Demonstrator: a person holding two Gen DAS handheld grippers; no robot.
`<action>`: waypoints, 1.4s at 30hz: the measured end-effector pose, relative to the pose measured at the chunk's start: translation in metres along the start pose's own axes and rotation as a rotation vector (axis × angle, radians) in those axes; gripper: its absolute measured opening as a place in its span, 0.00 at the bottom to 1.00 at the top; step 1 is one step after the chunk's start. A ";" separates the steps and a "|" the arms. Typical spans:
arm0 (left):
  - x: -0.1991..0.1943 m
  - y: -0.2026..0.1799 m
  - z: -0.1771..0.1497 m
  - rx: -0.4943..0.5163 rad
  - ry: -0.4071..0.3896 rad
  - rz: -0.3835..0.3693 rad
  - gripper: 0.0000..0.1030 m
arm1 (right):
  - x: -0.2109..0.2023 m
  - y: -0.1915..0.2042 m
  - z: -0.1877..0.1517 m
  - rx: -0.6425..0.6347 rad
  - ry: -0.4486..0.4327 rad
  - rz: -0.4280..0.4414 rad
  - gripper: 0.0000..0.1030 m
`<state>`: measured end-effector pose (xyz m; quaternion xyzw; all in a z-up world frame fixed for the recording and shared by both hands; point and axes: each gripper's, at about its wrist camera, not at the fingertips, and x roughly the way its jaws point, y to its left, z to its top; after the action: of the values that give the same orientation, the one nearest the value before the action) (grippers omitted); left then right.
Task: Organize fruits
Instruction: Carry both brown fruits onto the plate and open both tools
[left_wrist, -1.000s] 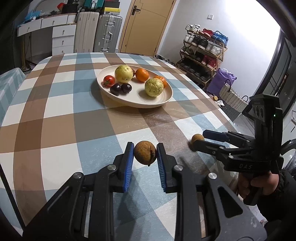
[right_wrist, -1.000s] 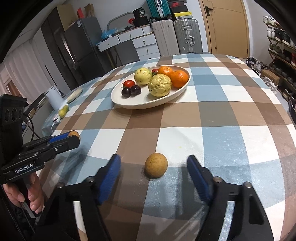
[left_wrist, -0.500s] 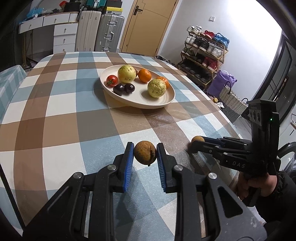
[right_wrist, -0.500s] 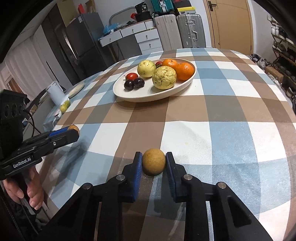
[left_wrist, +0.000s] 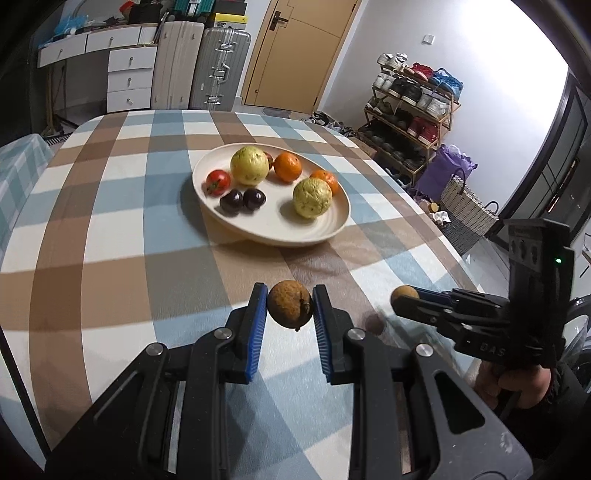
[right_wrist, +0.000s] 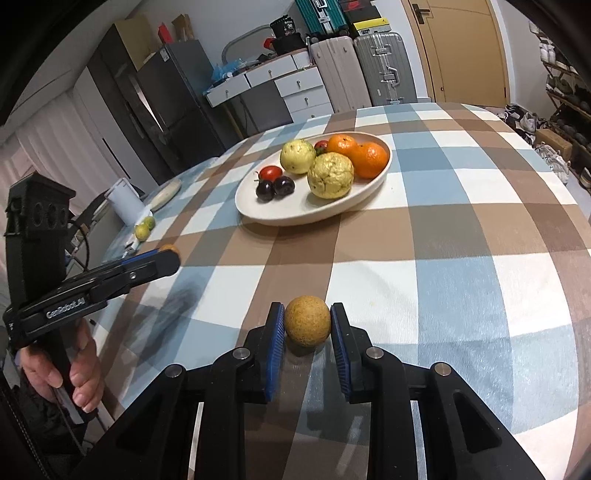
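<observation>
My left gripper (left_wrist: 290, 309) is shut on a small brown round fruit (left_wrist: 290, 308), held a little above the checked tablecloth. My right gripper (right_wrist: 307, 326) is shut on a second small brown fruit (right_wrist: 307, 325), which rests on or just above the cloth. Each gripper also shows in the other's view: the right gripper (left_wrist: 405, 297) at the right with its fruit, the left gripper (right_wrist: 170, 254) at the left. Farther back stands a cream oval plate (left_wrist: 332, 227) (right_wrist: 295, 216) with two pale yellow-green fruits, oranges, tomatoes and two dark plums.
The table (left_wrist: 110, 221) has a brown, blue and white checked cloth. A white cup (right_wrist: 125, 205) and small green fruits (right_wrist: 142, 230) sit off its left side. Suitcases, drawers and a door stand behind; a shoe rack (left_wrist: 417, 110) and basket are at the right.
My right gripper went from open around its brown fruit to shut on it. My left gripper, with its fruit, moved toward the plate and rose a little.
</observation>
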<state>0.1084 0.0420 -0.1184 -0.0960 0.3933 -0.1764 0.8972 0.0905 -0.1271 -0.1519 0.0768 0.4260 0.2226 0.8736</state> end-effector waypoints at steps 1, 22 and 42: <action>0.002 0.000 0.003 0.000 0.001 -0.001 0.21 | -0.001 -0.001 0.002 0.001 -0.005 0.007 0.25; 0.087 0.008 0.110 -0.050 0.032 0.000 0.22 | 0.016 -0.024 0.110 0.006 -0.072 0.113 0.25; 0.144 0.015 0.133 -0.035 0.084 0.010 0.22 | 0.091 -0.039 0.182 0.008 0.035 0.131 0.25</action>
<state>0.3007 0.0035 -0.1309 -0.1023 0.4342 -0.1688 0.8789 0.2934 -0.1101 -0.1156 0.1039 0.4363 0.2788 0.8492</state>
